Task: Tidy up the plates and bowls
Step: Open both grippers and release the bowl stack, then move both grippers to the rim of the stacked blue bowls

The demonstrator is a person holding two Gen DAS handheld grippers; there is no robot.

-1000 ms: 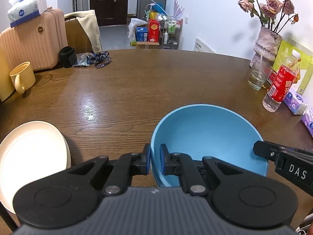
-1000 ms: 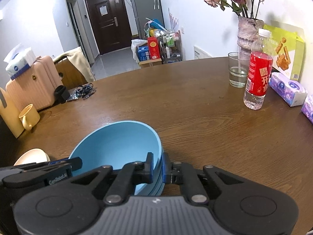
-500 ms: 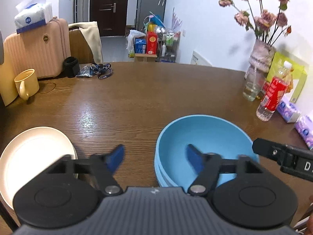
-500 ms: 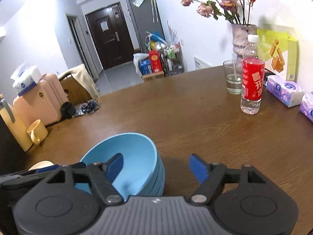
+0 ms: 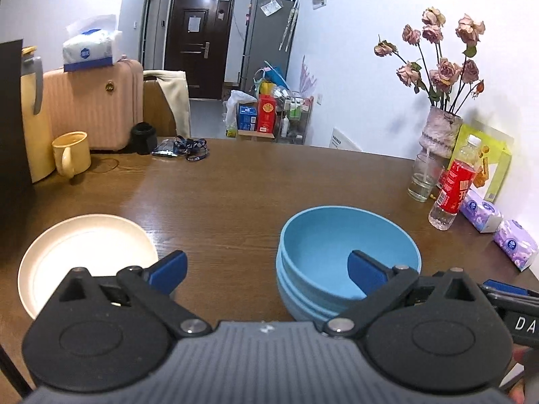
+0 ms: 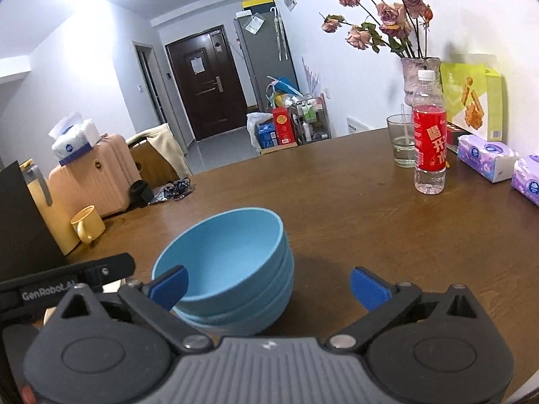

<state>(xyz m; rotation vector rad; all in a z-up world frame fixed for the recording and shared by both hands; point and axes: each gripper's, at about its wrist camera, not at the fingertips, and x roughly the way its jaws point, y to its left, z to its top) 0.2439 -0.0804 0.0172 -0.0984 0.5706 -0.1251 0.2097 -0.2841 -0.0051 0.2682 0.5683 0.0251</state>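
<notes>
A stack of blue bowls (image 5: 343, 252) stands on the brown table near its front edge; it also shows in the right wrist view (image 6: 229, 262). A cream plate (image 5: 84, 256) lies to its left. My left gripper (image 5: 267, 269) is open and empty, raised behind the stack's left rim. My right gripper (image 6: 269, 286) is open and empty, raised behind the stack's right side. The plate is mostly hidden in the right wrist view.
A yellow mug (image 5: 71, 153) and a yellow jug (image 5: 32, 124) stand at the far left. A glass (image 6: 402, 141), a red-labelled bottle (image 6: 429, 155), a flower vase (image 5: 438, 134) and tissue packs (image 6: 488, 161) stand at the right. Lanyards (image 5: 188, 146) lie at the back.
Both grippers opened, let go of the top blue bowl's rim, then lifted and drew back. The bowl now rests on the stack.
</notes>
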